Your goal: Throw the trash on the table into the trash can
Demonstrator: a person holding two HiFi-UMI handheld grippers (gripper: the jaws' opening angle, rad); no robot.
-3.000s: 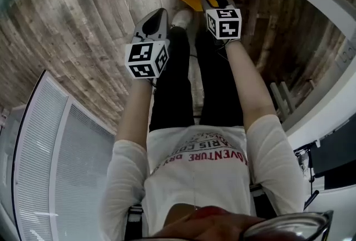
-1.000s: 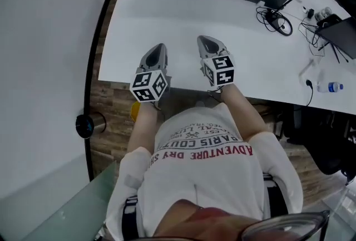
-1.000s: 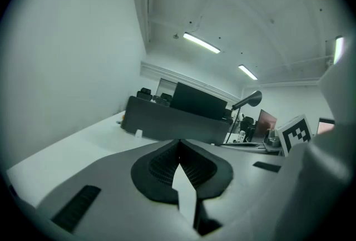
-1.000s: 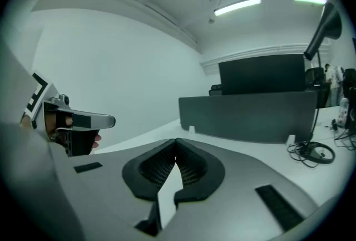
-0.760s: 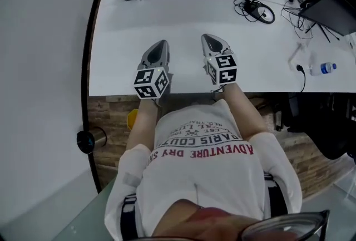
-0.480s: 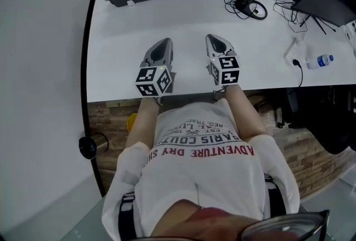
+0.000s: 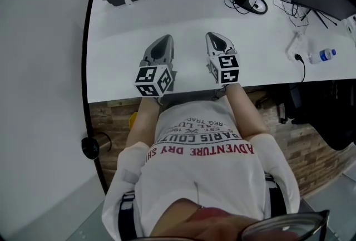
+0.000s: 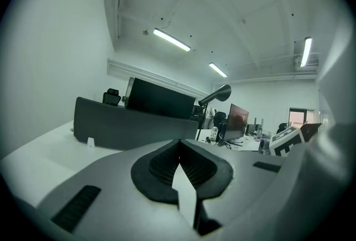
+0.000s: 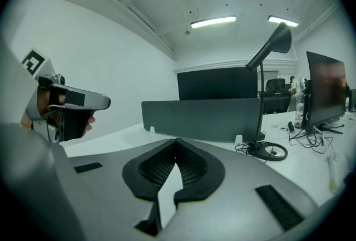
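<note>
White table (image 7: 122, 34) across mid-frame lies bare just ahead of the left gripper (image 7: 163, 40) and right gripper (image 7: 214, 38), both closed and empty, probably for want of anything to grab.

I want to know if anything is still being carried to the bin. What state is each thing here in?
left gripper: jaws shut, nothing between them.
right gripper: jaws shut, nothing between them.
water bottle: lying on its side on the table.
cable: coiled on the table.
monitor: screen dark.
ceiling lights: on.
</note>
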